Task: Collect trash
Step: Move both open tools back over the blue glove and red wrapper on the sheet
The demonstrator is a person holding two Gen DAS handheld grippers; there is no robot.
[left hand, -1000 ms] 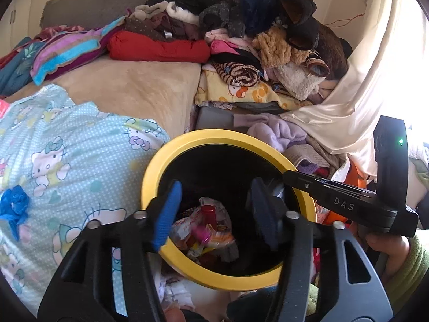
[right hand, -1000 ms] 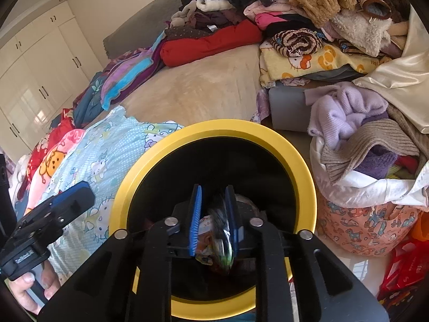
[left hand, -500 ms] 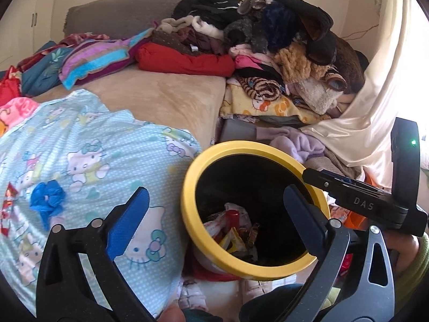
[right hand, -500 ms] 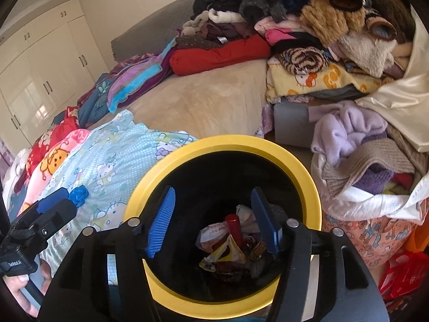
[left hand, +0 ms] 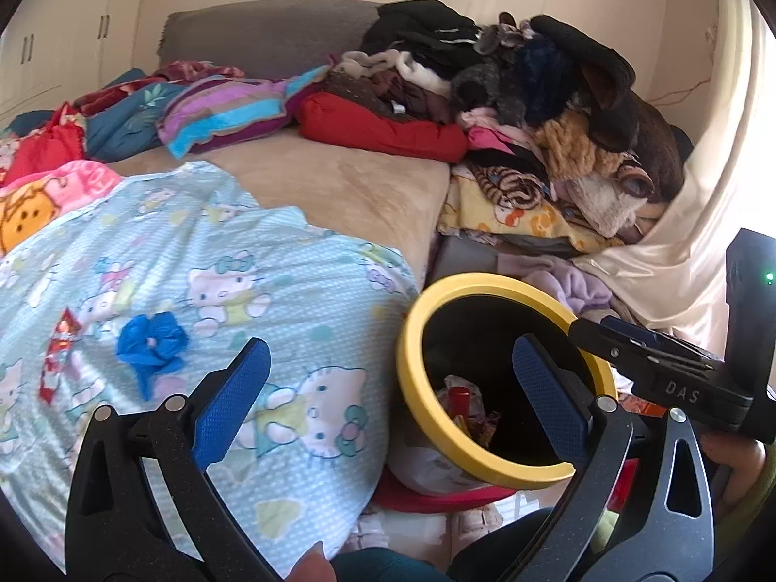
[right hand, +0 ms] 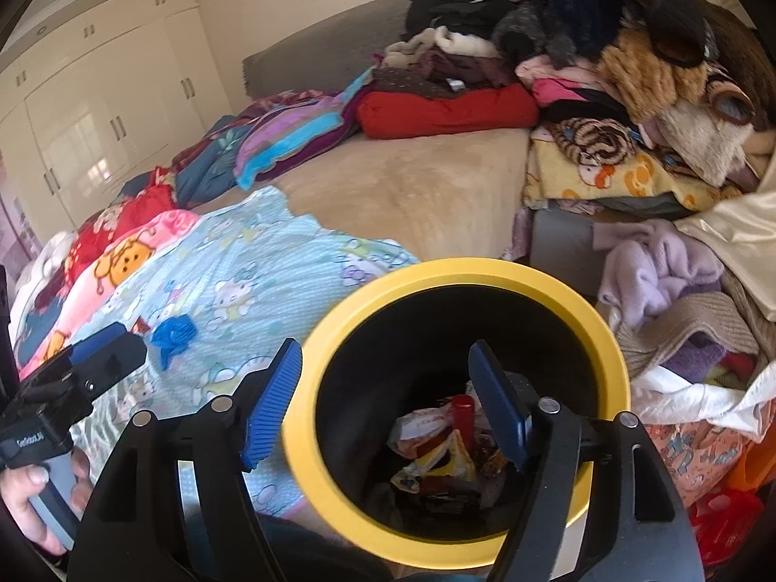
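Observation:
A black bin with a yellow rim (left hand: 422, 305) (right hand: 611, 339) stands beside the bed and holds several wrappers (right hand: 446, 451). A crumpled blue piece of trash (left hand: 153, 342) (right hand: 173, 332) and a red snack wrapper (left hand: 58, 354) lie on the Hello Kitty blanket (left hand: 271, 291). My left gripper (left hand: 388, 397) is open and empty, between the blanket and the bin. My right gripper (right hand: 385, 402) is open and empty over the bin's near left rim; it also shows in the left wrist view (left hand: 645, 359).
A tall pile of clothes and plush (left hand: 533, 111) fills the bed's far right. A cream curtain (left hand: 688, 223) hangs at right. White wardrobes (right hand: 97, 111) stand at far left. A patterned basket of laundry (right hand: 693, 441) sits right of the bin.
My right gripper opened and dropped its wrapper into the bin. My left gripper opened wide and swung left toward the blanket, bringing the blue trash and red wrapper into view.

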